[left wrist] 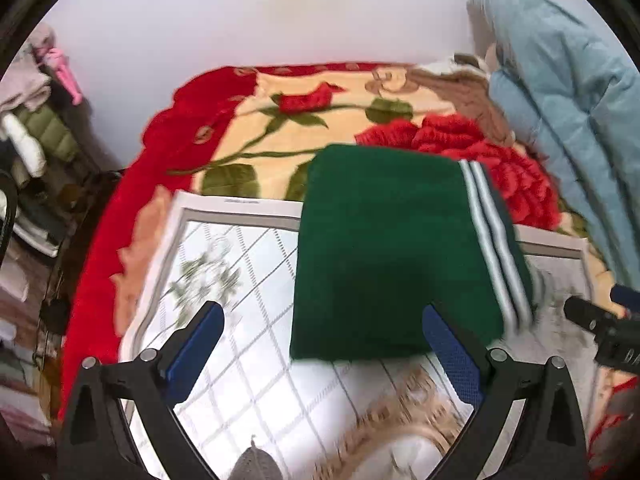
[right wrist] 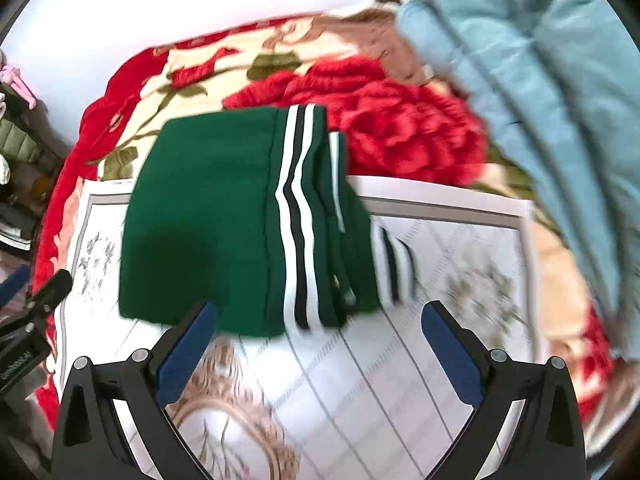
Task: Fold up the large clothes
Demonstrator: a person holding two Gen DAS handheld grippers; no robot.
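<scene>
the folded green striped garment (right wrist: 240,220) lies on a white patterned mat (right wrist: 400,380) (over a rose blanket (left wrist: 280,128)); left tool (left wrist: 322,344) and right tool (right wrist: 318,340) gape wide, both empty.

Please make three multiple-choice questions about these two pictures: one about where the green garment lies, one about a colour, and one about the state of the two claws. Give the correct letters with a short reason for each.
1. Where does the folded green garment lie?
A. on the white patterned cloth
B. on the floor
C. on a chair

2. What colour is the padded coat at the right?
A. black
B. light blue
C. yellow

3. How do the left claw and the right claw stand?
A. both shut on the garment
B. one shut, one open
C. both open, holding nothing

Answers:
1 A: the white cloth shows around it, over the rose blanket.
2 B: its quilted fabric is pale blue.
3 C: each wrist view shows the pads wide apart and empty.
</scene>
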